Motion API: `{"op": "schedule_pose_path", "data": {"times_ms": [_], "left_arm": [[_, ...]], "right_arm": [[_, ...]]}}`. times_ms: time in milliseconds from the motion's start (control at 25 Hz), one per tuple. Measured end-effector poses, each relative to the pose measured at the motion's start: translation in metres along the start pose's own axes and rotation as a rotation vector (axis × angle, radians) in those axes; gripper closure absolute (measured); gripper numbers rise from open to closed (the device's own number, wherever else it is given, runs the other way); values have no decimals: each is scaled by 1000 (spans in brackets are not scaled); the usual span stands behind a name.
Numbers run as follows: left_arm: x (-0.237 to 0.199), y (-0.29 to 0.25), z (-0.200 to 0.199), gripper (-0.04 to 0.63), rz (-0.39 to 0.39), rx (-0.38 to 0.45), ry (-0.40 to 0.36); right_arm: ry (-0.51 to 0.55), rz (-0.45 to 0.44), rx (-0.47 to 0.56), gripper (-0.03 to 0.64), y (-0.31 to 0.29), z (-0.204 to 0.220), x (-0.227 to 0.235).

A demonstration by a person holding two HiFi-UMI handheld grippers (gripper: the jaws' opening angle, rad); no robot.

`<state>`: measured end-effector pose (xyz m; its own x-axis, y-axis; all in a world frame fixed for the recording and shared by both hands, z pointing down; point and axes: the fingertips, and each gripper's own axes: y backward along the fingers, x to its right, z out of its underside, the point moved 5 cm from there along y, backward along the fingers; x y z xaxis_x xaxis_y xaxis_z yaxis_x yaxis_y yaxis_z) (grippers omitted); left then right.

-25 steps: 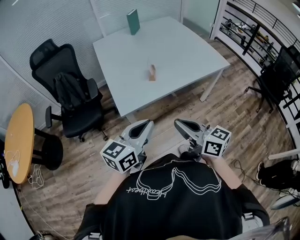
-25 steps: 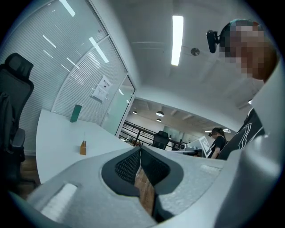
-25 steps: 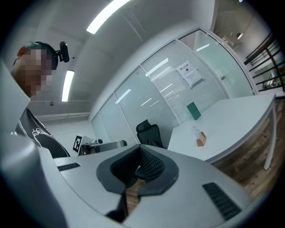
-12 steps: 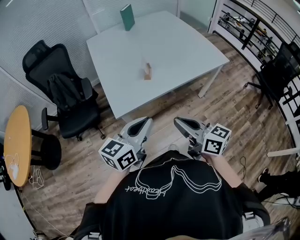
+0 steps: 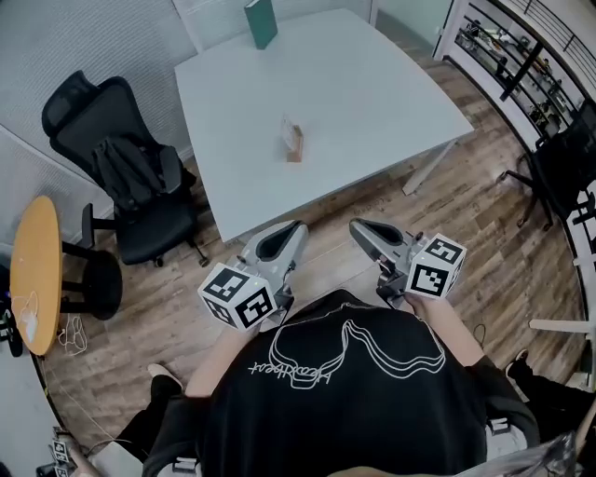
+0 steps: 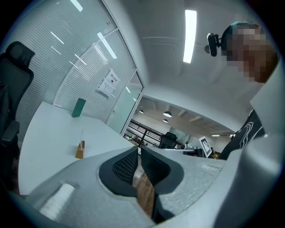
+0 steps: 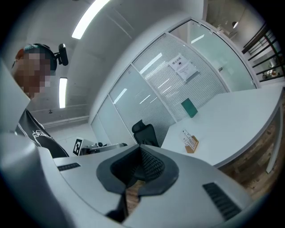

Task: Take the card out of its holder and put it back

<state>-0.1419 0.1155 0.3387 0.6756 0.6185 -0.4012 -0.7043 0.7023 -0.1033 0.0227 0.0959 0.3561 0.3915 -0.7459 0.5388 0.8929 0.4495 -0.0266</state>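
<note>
A small wooden card holder [image 5: 294, 144] with a pale card [image 5: 290, 129] upright in it stands near the middle of the white table [image 5: 372, 84]. It also shows in the left gripper view as the holder [image 6: 80, 150], and in the right gripper view as the holder [image 7: 191, 144] with its card [image 7: 186, 135]. My left gripper [image 5: 296, 227] and right gripper [image 5: 358, 226] hang side by side over the wooden floor, short of the table's near edge. Both are shut with nothing between the jaws [image 6: 138, 150] [image 7: 140, 148].
A green book [image 5: 262, 20] stands at the table's far side. A black office chair [image 5: 126, 177] with dark cloth on it sits left of the table, and a round wooden side table [image 5: 35, 275] is further left. Another dark chair [image 5: 568, 163] and a railing are at the right.
The view has shifted slightly, and the table and holder now sit a little nearer. Both grippers stay shut and in about the same place before the body.
</note>
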Motion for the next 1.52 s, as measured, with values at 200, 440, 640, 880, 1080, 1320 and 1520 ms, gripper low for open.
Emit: {"op": "schedule_pose_path", "data": {"times_ms": [200, 440, 640, 880, 1080, 1320, 1520], "left_arm": [[-18, -38, -8, 578, -52, 14, 13], [-37, -77, -9, 578, -109, 47, 31], [-49, -91, -1, 546, -145, 58, 36], [-85, -101, 5, 491, -208, 64, 73], [-120, -116, 6, 468, -222, 29, 76], [-174, -129, 8, 441, -338, 23, 108], [-202, -141, 18, 433, -373, -1, 128]], "right_arm": [[-5, -21, 4, 607, 0, -26, 40], [23, -40, 6, 607, 10, -54, 82], [42, -50, -32, 607, 11, -57, 105], [31, -40, -72, 607, -1, -52, 132], [24, -32, -110, 607, -24, -53, 153], [-18, -17, -130, 607, -51, -58, 178], [-52, -16, -135, 607, -63, -57, 194]]}}
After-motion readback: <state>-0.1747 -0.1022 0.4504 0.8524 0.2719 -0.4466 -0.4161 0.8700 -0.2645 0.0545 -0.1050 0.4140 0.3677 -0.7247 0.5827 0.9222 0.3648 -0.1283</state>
